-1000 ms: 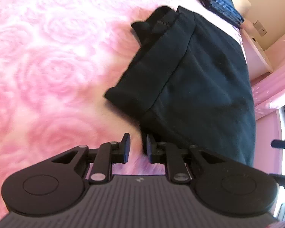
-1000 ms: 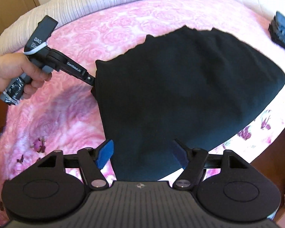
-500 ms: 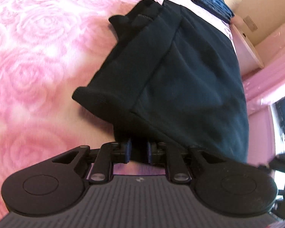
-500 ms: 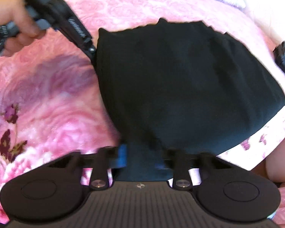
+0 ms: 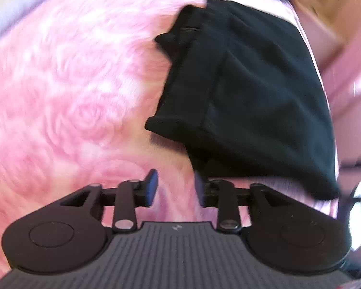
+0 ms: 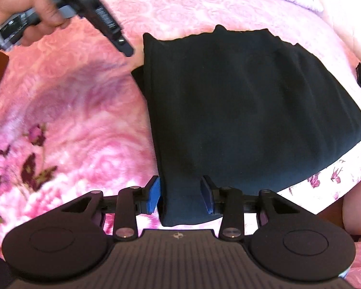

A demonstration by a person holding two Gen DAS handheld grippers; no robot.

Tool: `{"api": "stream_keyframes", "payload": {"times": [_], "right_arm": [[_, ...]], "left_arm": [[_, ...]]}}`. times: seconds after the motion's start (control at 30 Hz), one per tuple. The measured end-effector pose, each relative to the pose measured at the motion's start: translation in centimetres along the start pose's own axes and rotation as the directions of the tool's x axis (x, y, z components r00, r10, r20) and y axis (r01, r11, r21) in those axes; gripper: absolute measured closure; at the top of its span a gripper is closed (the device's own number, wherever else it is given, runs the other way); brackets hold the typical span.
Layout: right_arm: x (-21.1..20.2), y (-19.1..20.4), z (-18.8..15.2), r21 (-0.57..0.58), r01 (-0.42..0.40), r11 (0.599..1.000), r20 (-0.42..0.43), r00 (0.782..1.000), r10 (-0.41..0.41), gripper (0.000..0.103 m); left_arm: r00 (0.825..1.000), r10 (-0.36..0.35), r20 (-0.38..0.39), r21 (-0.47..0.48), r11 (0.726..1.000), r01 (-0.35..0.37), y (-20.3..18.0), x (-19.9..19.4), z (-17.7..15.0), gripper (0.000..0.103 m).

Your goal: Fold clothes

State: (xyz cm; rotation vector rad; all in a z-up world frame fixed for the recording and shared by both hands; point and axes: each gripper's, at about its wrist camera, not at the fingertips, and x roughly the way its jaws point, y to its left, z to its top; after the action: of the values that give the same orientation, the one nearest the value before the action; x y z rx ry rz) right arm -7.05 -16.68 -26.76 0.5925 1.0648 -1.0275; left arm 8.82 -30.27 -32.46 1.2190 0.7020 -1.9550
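Nearest in the right wrist view, the right gripper [image 6: 180,193] has its blue-padded fingers [image 6: 153,198] opening around the near corner of the folded black fabric garment [image 6: 248,110]; the cloth sits between them, seemingly no longer pinched. In the left wrist view, the left gripper [image 5: 174,187] is opening too, its fingers narrowly apart over bare blanket, the garment's edge just beside them. The garment lies in layered folds on the pink rose-patterned bed blanket [image 6: 67,130]. Judging by that, a fold looks just laid; further folding or smoothing may remain. Beyond, a hand [image 6: 19,9] holds the left gripper's handle.
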Motion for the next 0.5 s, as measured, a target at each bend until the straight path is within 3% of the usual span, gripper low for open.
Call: {"api": "stream_keyframes", "payload": {"times": [0.1,0.17,0.3,0.5], "right_arm": [[-1.3,0.0,0.4,0.025,-0.003,1.000,0.002,1.000,0.003,0.056],[-2.3,0.0,0.6,0.043,-0.002,0.999,0.003,1.000,0.002,0.054],[-3.9,0.3,0.9,0.058,0.004,0.998,0.014,1.000,-0.005,0.050],[-5.1,0.6,1.1,0.078,0.019,0.997,0.018,1.000,-0.020,0.049]], "left_arm": [[0.996,0.081,-0.037,0.153,0.985,-0.075,-1.9,-0.6,-0.1,0.071],[0.993,0.103,-0.052,0.197,0.976,-0.091,-2.6,-0.8,-0.2,0.070],[0.993,0.107,-0.054,0.225,0.970,-0.093,-3.3,-1.4,-0.1,0.063],[0.994,0.095,-0.056,0.279,0.957,-0.076,-4.3,-1.0,0.2,0.062]]}}
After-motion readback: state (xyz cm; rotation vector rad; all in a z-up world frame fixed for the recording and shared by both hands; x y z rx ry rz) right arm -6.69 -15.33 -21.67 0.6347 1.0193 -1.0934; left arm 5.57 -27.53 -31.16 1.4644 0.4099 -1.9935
